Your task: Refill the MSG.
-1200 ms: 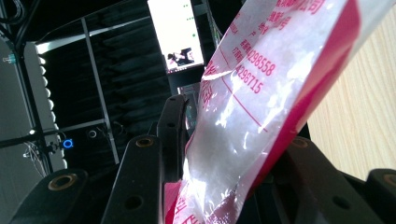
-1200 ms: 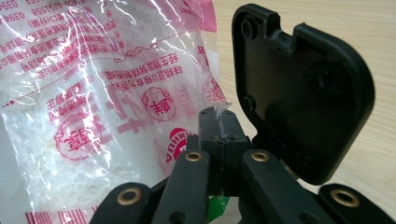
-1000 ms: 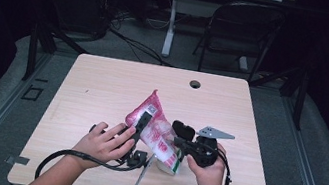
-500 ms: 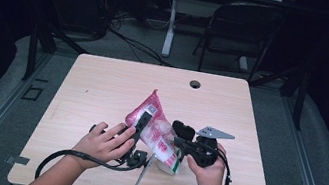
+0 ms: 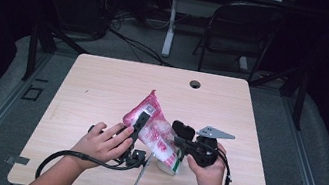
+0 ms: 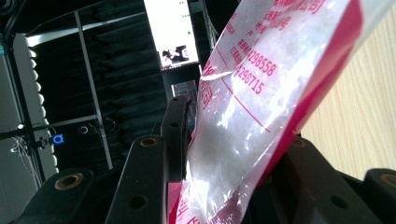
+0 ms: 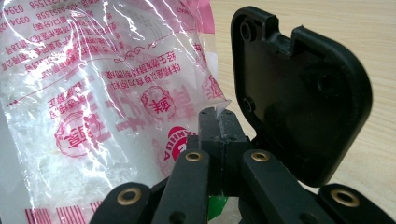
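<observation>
A clear plastic bag (image 5: 154,129) with pink print and white granules inside hangs tilted over the table's front middle. My left gripper (image 5: 140,121) is shut on its left side. In the left gripper view the bag (image 6: 247,107) runs up between the two black jaws of the left gripper (image 6: 233,140), which press on it. My right gripper (image 5: 178,143) is shut on the bag's right edge. In the right gripper view the right gripper (image 7: 219,122) has its jaws together, with a sliver of clear film sticking out above them, and the bag (image 7: 93,93) spreads to the left.
A small white container (image 5: 171,165) with a green label stands under the bag's lower end. A thin metal utensil (image 5: 141,171) lies on the wooden table (image 5: 103,82) near its front edge. A cable hole (image 5: 195,84) sits at the back, and a chair (image 5: 244,30) stands beyond the table.
</observation>
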The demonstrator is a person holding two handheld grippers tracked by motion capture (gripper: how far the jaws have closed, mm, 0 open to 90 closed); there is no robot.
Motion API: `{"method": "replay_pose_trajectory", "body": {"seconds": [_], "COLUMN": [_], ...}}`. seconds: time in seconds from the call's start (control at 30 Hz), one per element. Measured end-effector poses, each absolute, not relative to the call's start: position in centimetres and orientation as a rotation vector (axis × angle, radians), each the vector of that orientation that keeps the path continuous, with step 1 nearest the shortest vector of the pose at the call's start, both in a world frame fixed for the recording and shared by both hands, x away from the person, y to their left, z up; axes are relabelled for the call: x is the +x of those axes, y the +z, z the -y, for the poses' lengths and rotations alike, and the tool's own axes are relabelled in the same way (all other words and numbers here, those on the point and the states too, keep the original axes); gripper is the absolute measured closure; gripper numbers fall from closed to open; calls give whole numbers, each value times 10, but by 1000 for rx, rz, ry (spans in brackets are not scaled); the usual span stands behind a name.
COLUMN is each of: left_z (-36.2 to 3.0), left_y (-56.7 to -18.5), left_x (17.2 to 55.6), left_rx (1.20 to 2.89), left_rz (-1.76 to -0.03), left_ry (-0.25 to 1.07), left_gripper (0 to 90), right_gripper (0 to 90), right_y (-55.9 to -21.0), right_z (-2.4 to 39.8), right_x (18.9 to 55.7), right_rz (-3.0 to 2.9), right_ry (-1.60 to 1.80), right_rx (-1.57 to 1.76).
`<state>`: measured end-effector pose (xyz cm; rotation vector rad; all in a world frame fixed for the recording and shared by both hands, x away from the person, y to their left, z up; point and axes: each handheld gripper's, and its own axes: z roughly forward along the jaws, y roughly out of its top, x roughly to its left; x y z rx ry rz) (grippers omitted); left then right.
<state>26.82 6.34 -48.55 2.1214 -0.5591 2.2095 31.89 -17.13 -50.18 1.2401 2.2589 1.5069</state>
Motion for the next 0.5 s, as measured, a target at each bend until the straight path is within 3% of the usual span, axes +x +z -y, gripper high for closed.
{"method": "replay_pose_trajectory", "body": {"seconds": [0.5], "left_z": [-62], "left_y": [-481], "left_x": [269], "left_rx": [2086], "left_rz": [569], "left_ry": [2217], "left_gripper": [658], "right_gripper": [900], "right_y": [-501], "right_z": [173], "right_x": [319], "right_rz": [-2260], "right_ry": [1513], "right_rx": [1242]}}
